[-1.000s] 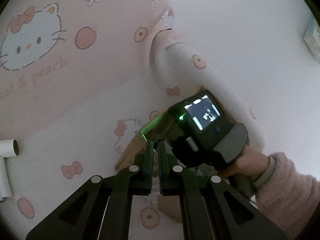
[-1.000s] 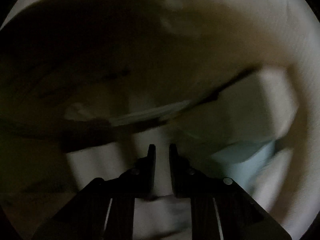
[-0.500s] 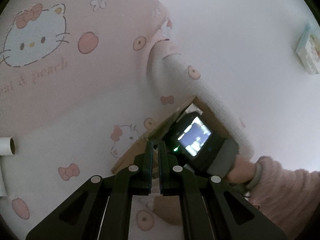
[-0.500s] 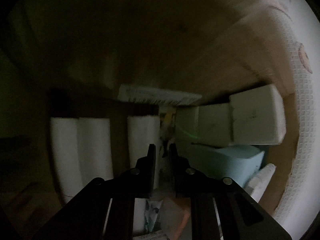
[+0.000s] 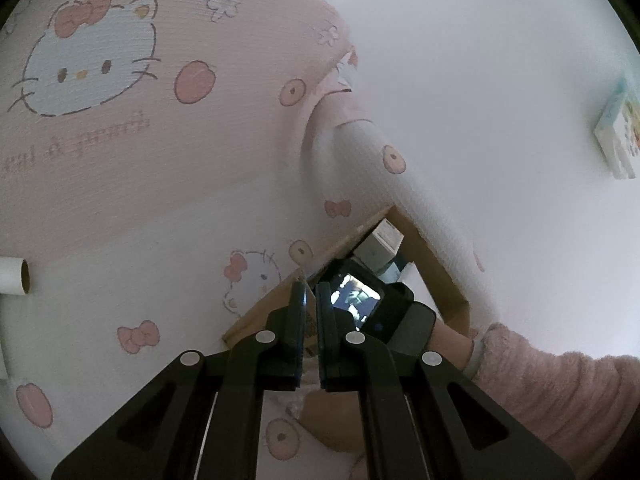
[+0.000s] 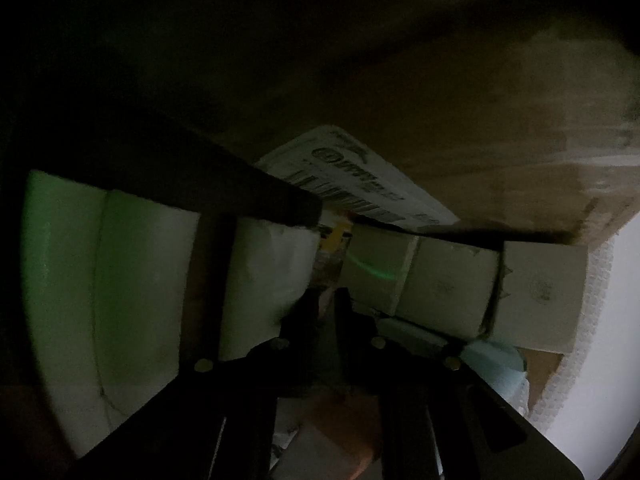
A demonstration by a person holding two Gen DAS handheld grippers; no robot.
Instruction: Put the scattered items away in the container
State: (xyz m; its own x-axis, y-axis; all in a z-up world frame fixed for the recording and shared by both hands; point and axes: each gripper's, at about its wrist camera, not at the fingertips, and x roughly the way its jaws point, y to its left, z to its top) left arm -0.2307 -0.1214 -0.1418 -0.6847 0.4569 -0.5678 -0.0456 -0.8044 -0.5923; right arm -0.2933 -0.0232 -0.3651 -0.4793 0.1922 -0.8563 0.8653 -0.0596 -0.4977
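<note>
A brown cardboard box lies among the bedding, its opening facing me. My right gripper is deep inside it, jaws nearly together with a narrow gap and nothing clearly between them. Inside are white boxes, white foam pads, a printed white carton and a pale blue item. In the left wrist view my left gripper hovers just outside the box mouth, jaws close together and empty, next to the right gripper's body and screen.
A pink Hello Kitty blanket and white patterned sheet surround the box. A cardboard tube lies at the far left edge. A small colourful box lies at the far right. A pink-sleeved arm holds the right gripper.
The right gripper has pushed deeper into the box and its view has steadied on the contents. The left gripper has shifted slightly, bringing more of the box mouth into view.
</note>
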